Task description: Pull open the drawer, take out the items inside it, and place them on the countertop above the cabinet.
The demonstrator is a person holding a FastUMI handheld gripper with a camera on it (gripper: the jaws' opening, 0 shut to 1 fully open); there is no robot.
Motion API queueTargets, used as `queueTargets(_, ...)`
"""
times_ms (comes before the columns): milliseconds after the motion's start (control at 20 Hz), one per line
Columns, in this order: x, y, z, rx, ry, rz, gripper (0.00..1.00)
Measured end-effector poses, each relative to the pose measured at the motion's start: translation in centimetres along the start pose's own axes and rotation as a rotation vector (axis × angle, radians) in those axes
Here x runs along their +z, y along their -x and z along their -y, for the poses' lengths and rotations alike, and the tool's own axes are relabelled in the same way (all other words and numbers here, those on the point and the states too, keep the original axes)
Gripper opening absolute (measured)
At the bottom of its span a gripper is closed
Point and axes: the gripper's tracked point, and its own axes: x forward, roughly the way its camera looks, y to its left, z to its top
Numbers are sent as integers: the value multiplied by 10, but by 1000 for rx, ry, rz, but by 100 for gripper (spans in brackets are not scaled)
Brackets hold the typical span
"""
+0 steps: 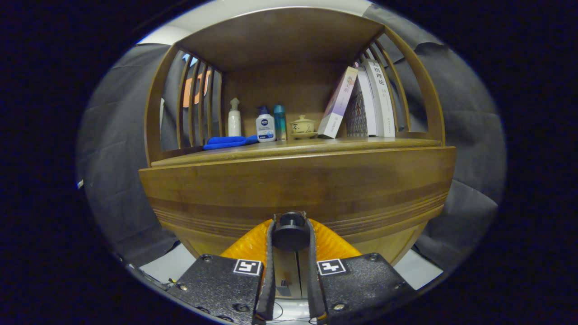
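A wooden cabinet fills the scene, its drawer front [298, 185] directly ahead of me. The round dark drawer knob [291, 230] sits between my two fingers, and my gripper [291, 225] is shut on it, both fingers pressing its sides. The drawer looks closed or barely out; nothing of its inside is visible. Above the drawer front runs the countertop [316, 145], a flat wooden shelf surface under an upper board.
On the countertop stand a blue cloth [226, 142], a white pump bottle [234, 118], a white and blue bottle [265, 125], a teal bottle [279, 122], a lidded cup [302, 126] and leaning books [361, 104]. Slatted wooden sides flank the shelf.
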Motion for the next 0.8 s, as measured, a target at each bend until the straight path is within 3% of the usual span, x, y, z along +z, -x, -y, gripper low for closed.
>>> queueTargets(800, -40, 123, 1, 21, 11, -47, 32)
